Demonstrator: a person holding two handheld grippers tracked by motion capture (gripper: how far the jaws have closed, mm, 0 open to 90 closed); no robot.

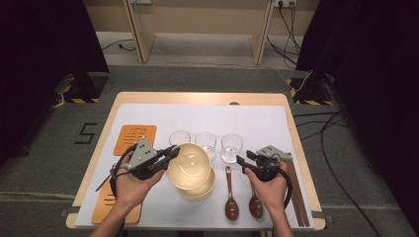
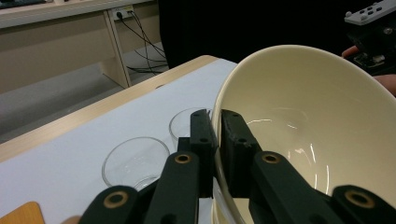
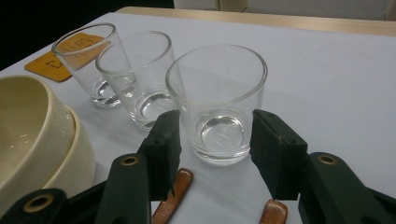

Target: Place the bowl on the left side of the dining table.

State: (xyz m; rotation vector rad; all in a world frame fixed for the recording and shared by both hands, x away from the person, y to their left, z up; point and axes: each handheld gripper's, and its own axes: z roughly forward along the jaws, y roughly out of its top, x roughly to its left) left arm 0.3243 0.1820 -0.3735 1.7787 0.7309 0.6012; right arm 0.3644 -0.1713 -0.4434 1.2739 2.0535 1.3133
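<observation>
My left gripper [image 1: 170,154] is shut on the near rim of a cream bowl [image 1: 188,165], one jaw inside and one outside. The bowl is tilted and sits a little above another cream bowl [image 1: 202,191] below it. In the left gripper view the gripper [image 2: 217,128] pinches the bowl [image 2: 308,121] at its rim. My right gripper [image 1: 243,162] is open, pointing at the rightmost of three clear glasses [image 1: 231,147]. In the right gripper view that glass [image 3: 217,93] stands just ahead of the gripper [image 3: 215,135], framed by the spread jaws, and I see no contact.
Two more glasses [image 1: 205,142] [image 1: 180,138] stand in the row to the left. Two wooden spoons [image 1: 231,200] [image 1: 255,205] lie near the front edge, and chopsticks [image 1: 297,192] along the right side. Orange mats [image 1: 135,139] [image 1: 109,207] lie at the left on the white cloth [image 1: 207,116].
</observation>
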